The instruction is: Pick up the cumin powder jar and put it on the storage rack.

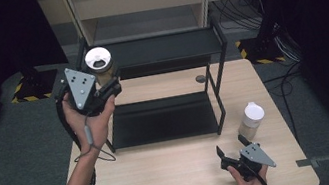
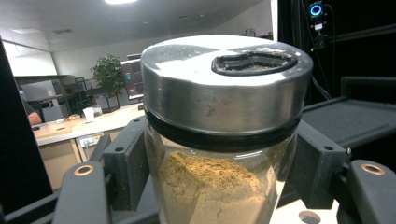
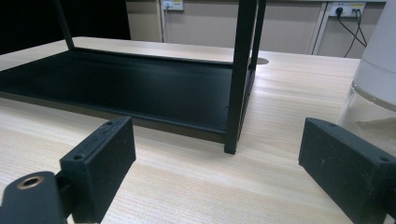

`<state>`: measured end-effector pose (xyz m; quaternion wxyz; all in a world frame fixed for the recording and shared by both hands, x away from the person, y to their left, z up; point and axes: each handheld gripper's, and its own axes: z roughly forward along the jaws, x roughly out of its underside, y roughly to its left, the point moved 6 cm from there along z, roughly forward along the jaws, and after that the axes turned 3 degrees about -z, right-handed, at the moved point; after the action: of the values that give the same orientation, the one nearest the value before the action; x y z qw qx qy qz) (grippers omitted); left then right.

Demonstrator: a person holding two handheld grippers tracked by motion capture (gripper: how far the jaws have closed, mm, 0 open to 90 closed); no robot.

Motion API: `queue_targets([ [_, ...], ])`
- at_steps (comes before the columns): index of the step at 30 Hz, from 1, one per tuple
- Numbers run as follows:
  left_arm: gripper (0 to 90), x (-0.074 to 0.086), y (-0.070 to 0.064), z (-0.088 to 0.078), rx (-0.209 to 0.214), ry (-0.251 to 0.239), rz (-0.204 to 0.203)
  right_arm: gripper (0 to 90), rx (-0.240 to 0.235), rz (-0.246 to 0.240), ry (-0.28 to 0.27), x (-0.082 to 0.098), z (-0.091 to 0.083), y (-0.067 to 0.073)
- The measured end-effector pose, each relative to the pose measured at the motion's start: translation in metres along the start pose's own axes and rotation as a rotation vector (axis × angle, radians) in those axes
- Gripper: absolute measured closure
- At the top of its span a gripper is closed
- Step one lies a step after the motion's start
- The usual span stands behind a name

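The left gripper (image 1: 110,87) is clamped on a glass jar (image 1: 99,65) with a round metal lid, holding it in the air at the left end of the black two-tier shelf (image 1: 160,50), about level with the top tier. In the left gripper view the jar (image 2: 219,140) stands upright between the two black jaws, which press on its glass sides just under the lid (image 2: 224,79). The jar is partly filled with a tan powder (image 2: 210,186), and the lid has a dark shaped opening on its top. The top tier of the shelf (image 2: 355,121) lies just to the right of the jar in that view.

The right gripper (image 1: 232,153) rests low over the wooden table (image 1: 166,173) near its front edge, right of centre, with its jaws spread wide and nothing between them. In the right gripper view the jaws frame bare table (image 3: 187,177), and the bottom tier of the shelf (image 3: 140,88) with one black upright leg (image 3: 240,79) lies ahead of them.

A second jar (image 1: 251,119) with a white lid stands on the table just right of the shelf's front right leg and just beyond the right gripper. In the right gripper view this jar (image 3: 373,84) rises at the right edge, close behind the right-hand jaw; whether they touch I cannot tell
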<state>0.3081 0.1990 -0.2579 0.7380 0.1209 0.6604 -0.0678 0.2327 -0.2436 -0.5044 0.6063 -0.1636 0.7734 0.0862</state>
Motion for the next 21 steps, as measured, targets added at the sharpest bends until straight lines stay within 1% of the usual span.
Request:
queue_targets([
  [6,30.9,-0.015,0.004,0.015,-0.018,0.015,0.01,11.1,-0.002,-0.004,0.0,0.0,0.0,0.0],
  [8,30.9,-0.019,0.006,0.022,-0.028,0.03,0.021,11.1,-0.002,-0.007,-0.001,0.0,0.0,0.0],
  [11,30.9,-0.024,0.009,0.033,-0.041,0.048,0.009,11.1,-0.004,-0.011,-0.001,0.0,0.0,0.0],
  [15,30.9,-0.029,0.015,0.049,-0.052,0.087,0.003,11.1,-0.006,-0.011,-0.002,0.0,0.0,0.0],
  [19,30.9,-0.034,0.019,0.066,-0.043,0.134,0.0,11.2,-0.007,-0.013,-0.002,0.0,0.0,0.0],
  [21,30.9,-0.036,0.02,0.074,-0.05,0.16,-0.008,11.2,-0.007,-0.013,-0.002,0.0,0.0,0.0],
])
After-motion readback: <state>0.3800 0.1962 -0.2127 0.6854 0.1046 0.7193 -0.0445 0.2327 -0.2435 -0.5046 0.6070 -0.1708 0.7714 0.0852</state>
